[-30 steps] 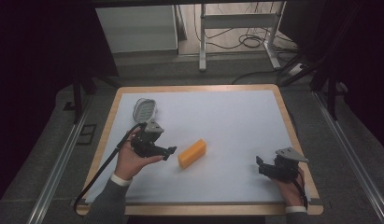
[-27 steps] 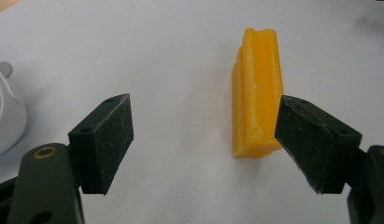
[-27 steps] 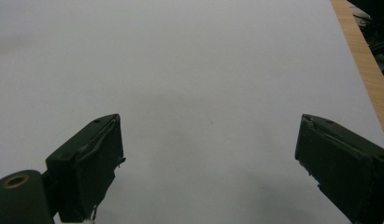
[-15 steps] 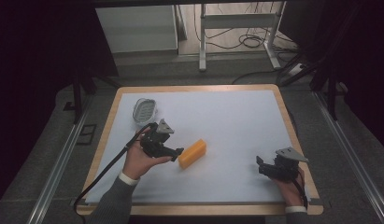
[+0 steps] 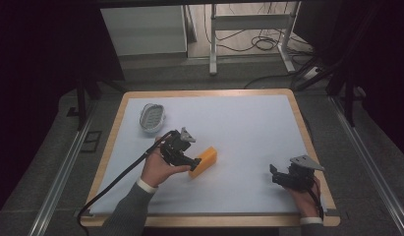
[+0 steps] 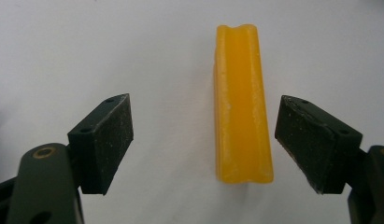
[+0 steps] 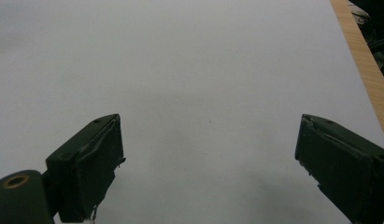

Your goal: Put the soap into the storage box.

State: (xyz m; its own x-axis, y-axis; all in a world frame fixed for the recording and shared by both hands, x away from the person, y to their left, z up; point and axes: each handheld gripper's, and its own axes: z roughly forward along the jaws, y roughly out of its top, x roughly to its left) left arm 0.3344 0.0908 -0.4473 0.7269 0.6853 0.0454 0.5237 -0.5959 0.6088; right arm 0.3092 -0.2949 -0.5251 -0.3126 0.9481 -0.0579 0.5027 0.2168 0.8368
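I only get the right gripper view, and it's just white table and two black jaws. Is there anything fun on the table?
Observer: Yes, a yellow block lies left of the middle, seen from the high view.
Operator: Is somebody grabbing it?
Observer: Not yet. In the left gripper view the left gripper has its jaws open on either side of the block, nearer the right jaw, with gaps on both sides.
Operator: Anything else out there?
Observer: A small white oval dish sits near the table's far left corner, apart from the block.
Operator: Where's my gripper?
Observer: The right gripper is held near the table's right edge, jaws open, far from the block.
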